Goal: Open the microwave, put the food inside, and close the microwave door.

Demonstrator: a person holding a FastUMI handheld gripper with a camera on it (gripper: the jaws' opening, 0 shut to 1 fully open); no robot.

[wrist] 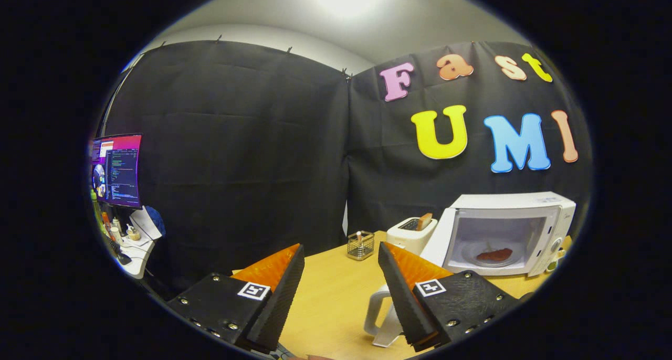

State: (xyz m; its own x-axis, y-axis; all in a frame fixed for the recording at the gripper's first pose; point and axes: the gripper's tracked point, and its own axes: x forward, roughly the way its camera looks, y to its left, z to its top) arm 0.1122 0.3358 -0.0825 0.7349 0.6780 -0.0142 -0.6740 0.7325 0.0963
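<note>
While its fingers stand spread apart and empty, the gripper [341,260] hovers over a wooden table [336,302]. Beyond the right finger sits a white toaster [409,233], then the microwave [506,234], door swung open, the food [494,254] on its turntable inside.

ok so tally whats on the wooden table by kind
microwave: 1, door open, food on its plate
toaster: 1
wire basket: 1
white handled object beside one finger of the open claw: 1
total: 4
</note>
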